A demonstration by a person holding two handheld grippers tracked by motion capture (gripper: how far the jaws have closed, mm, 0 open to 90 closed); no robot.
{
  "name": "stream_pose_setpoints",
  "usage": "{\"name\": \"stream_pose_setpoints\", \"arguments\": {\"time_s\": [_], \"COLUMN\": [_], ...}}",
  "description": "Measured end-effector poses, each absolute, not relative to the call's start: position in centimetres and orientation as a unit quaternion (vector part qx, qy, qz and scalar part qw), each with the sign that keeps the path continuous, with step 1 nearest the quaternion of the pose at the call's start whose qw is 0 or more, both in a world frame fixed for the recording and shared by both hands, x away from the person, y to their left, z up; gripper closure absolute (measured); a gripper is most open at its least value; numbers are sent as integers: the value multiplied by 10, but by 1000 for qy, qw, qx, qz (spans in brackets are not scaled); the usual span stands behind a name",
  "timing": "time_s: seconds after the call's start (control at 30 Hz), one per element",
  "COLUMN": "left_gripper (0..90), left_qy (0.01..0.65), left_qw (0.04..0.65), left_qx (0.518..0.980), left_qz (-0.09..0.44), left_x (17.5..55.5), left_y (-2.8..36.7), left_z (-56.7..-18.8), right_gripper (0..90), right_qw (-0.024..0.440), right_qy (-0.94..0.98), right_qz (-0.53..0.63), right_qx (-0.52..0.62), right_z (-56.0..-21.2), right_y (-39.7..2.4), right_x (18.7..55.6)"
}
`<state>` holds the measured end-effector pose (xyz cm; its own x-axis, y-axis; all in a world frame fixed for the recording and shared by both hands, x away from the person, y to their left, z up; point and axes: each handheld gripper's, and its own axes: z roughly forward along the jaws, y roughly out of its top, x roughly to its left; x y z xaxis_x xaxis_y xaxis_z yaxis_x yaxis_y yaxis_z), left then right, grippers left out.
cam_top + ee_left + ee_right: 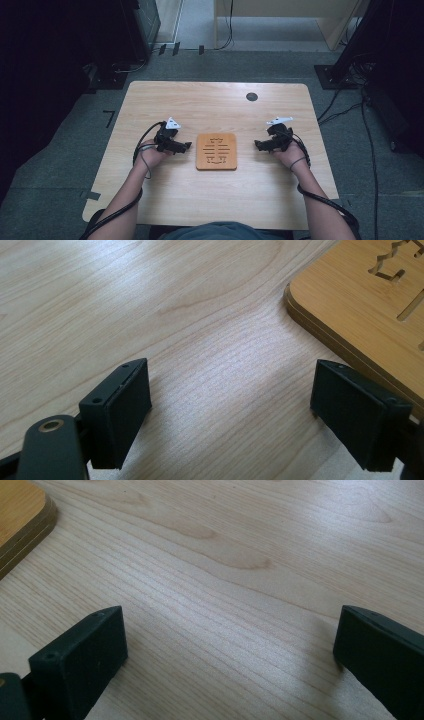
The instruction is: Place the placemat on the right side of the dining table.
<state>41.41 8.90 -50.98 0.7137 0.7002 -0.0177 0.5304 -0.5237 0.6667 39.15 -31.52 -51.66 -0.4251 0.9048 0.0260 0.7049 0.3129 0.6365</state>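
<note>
My left gripper [186,146] rests low over the table [150,100], its two black jaws spread wide apart with only bare wood grain between them; it holds nothing. In the left gripper view [230,405] the right-hand jaw sits just beside the rounded corner of a square wooden trivet [360,305], close to its edge, though I cannot tell whether it touches.

My right gripper [259,145] mirrors it on the other side, jaws likewise wide open and empty. In the right gripper view [230,655] pale tabletop lies between the jaws, and the trivet's layered edge [20,520] shows at the upper left, clearly apart from the nearer jaw.

From the high view, each gripper is held in a hand [150,156], the left one here and the right hand [290,154] opposite, with forearms coming in from the bottom and black cables trailing along them. Each gripper carries a pale three-cornered plate on top.

The trivet [216,151] lies flat in the middle of the table between the two grippers, which point inward at it. Its face is pierced with cut-out slots forming a symmetrical pattern; I cannot read it as lettering, and I see no brand or label.

Farther back, a small dark round grommet [252,97] sits near the table's far edge. Grey carpet [65,150] surrounds the table.
</note>
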Motion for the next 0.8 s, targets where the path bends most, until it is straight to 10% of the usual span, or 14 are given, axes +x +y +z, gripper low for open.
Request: {"name": "stream_pose_setpoints", "arguments": {"time_s": [0.13,0.8], "left_gripper": [156,267], "left_qy": [356,354], "left_qw": [332,332], "left_qx": [865,869], "left_qz": [119,96], "left_x": [414,409], "left_y": [89,85], "left_z": [-509,-503], "right_gripper": [150,286], "right_qw": [165,132], "right_qy": [790,800], "right_qz": [292,304], "right_qx": [514,499], "right_z": [-511,-504], "right_y": [-314,-294], "right_x": [391,388]}}
